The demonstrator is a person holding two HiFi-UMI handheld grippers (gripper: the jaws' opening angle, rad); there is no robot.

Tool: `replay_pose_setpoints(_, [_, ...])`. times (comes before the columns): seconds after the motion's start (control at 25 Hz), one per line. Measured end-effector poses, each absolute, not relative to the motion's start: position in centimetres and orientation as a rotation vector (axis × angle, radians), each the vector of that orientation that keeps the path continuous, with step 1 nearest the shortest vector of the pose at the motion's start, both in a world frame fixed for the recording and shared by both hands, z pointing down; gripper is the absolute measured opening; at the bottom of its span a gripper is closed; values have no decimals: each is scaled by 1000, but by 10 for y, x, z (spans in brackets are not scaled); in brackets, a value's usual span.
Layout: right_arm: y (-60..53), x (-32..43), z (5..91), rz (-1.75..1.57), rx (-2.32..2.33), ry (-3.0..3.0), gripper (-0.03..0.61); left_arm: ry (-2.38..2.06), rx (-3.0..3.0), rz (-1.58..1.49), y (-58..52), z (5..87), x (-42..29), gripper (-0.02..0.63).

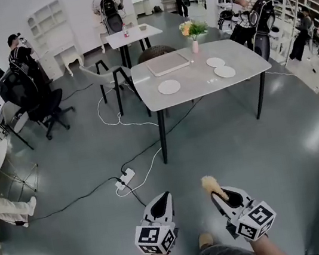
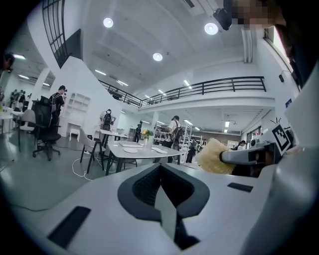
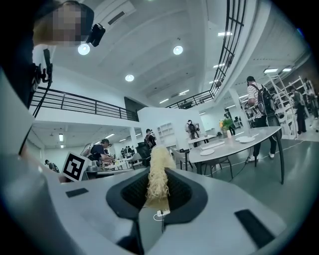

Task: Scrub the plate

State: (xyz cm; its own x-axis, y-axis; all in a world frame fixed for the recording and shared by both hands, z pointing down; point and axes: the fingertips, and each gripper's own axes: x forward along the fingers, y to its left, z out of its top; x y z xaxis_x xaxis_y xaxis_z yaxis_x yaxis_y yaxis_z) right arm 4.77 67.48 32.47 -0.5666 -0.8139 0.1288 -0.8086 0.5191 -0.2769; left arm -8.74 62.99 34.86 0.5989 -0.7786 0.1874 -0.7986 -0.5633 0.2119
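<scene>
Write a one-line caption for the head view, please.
Right hand-held gripper grips a yellow scrubber; left hand-held gripper shut and empty; three plates on the far table.

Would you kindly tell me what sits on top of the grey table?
On the table lie three white plates, a flat pale board and a vase of flowers. Whatever lies beneath the board is covered.

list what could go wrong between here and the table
The power strip and its cables lie on the floor before the table: a trip hazard. The right gripper pinches the scrubber by one end, so it might slip out. The plates lie loose; one could slide under scrubbing.
</scene>
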Motion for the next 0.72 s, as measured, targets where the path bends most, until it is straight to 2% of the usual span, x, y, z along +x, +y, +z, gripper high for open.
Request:
replay_pose_setpoints(0.28, [633, 70, 322, -481, -1425, 2731, 74, -1287, 2571, 88, 592, 345, -60, 2])
replay_pose_setpoints(0.72, [587, 60, 330, -491, -1361, 2767, 74, -1322, 2538, 97, 549, 356, -62, 1])
